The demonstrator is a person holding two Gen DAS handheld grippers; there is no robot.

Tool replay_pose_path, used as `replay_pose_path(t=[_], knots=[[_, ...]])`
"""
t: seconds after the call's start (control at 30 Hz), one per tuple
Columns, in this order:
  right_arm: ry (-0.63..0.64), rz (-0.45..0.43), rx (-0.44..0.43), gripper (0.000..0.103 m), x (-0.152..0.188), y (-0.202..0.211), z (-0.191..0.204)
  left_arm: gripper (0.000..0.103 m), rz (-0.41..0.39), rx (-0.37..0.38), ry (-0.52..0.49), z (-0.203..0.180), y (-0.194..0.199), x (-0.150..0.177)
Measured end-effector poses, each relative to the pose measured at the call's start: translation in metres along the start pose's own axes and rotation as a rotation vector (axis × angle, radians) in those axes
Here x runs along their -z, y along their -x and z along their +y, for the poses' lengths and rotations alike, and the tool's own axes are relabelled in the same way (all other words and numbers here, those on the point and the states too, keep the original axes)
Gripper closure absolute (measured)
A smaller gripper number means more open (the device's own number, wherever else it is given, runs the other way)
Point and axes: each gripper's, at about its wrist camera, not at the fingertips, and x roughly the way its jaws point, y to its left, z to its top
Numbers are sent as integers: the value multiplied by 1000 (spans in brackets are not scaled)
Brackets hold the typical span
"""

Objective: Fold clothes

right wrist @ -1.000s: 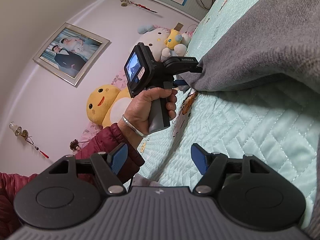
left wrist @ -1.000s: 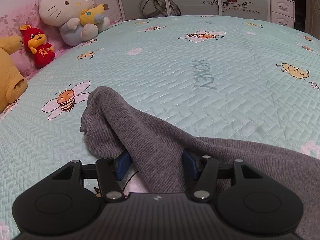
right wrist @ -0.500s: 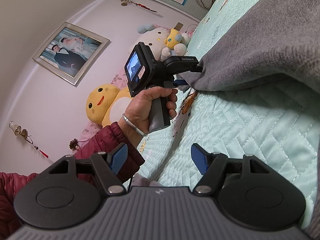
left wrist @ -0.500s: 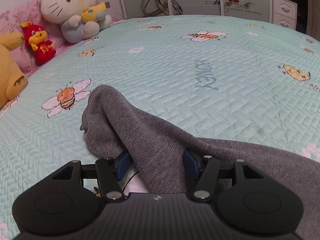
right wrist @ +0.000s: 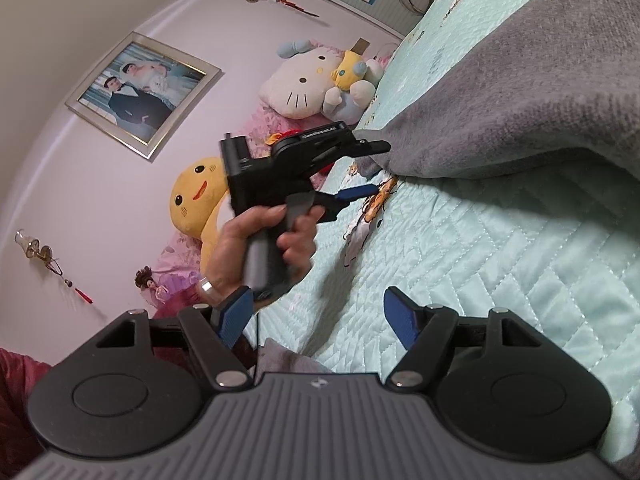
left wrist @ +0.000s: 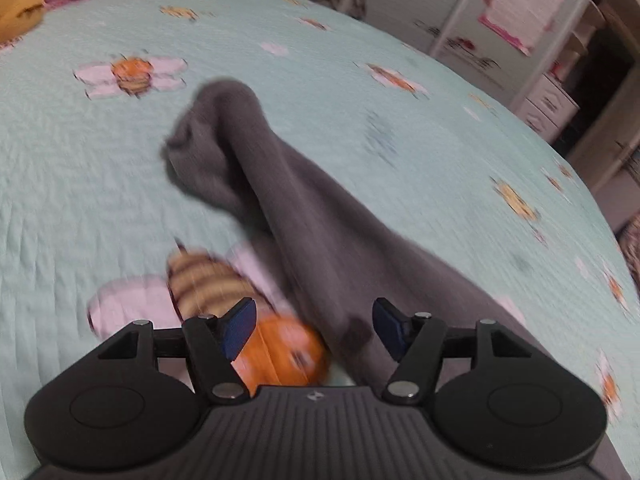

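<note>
Clearly, the grey garment (left wrist: 320,216) is spread on the bed cover (left wrist: 420,128), with a long sleeve-like part running straight away from the left gripper (left wrist: 312,326). Its fingers are opened wide, and the cloth lies between them, apparently not pinched. The right gripper (right wrist: 318,320) is also opened wide, holding nothing, farther from the grey edge, so the left one is judged nearer.

Right hand-held gripper (right wrist: 318,318): black ribbed body, blue finger pads (right wrist: 236,314), silver screws. At 9 o'clock, the hand (right wrist: 260,244) wears a silver bangle (right wrist: 206,286) and maroon sleeve (right wrist: 16,368).
</note>
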Motion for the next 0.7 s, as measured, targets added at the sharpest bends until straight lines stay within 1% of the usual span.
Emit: replay_pose_path(t=[0.1, 0.17, 0.23, 0.3, 0.37, 0.4, 0.47, 0.53, 0.57, 0.6, 0.63, 0.7], knots=[[1, 3, 3, 31, -1, 0, 0, 37, 33, 23, -7, -10, 14, 15], [0, 4, 18, 31, -2, 1, 3, 38, 34, 19, -13, -17, 29, 24], [1, 1, 50, 31, -2, 7, 9, 38, 27, 6, -23, -20, 48, 31], [-1, -29, 109, 31, -1, 20, 23, 38, 27, 2, -49, -26, 67, 36], [35, -88, 173, 31, -2, 46, 48, 37, 35, 12, -105, -37, 84, 45], [73, -130, 207, 31, -2, 63, 63, 36, 38, 16, -134, -44, 92, 50], [172, -237, 286, 31, 2, 107, 94, 36, 54, 43, -189, -61, 105, 67], [237, -351, 383, 31, 9, 160, 115, 36, 89, 93, -234, -79, 113, 86], [249, -410, 433, 30, 13, 188, 119, 36, 102, 123, -249, -89, 116, 96], [234, -459, 474, 29, 17, 212, 115, 36, 110, 159, -263, -98, 120, 106], [191, -497, 508, 25, 19, 230, 102, 36, 118, 199, -284, -110, 124, 117], [104, -573, 575, 23, 23, 266, 77, 36, 136, 265, -334, -133, 130, 137]])
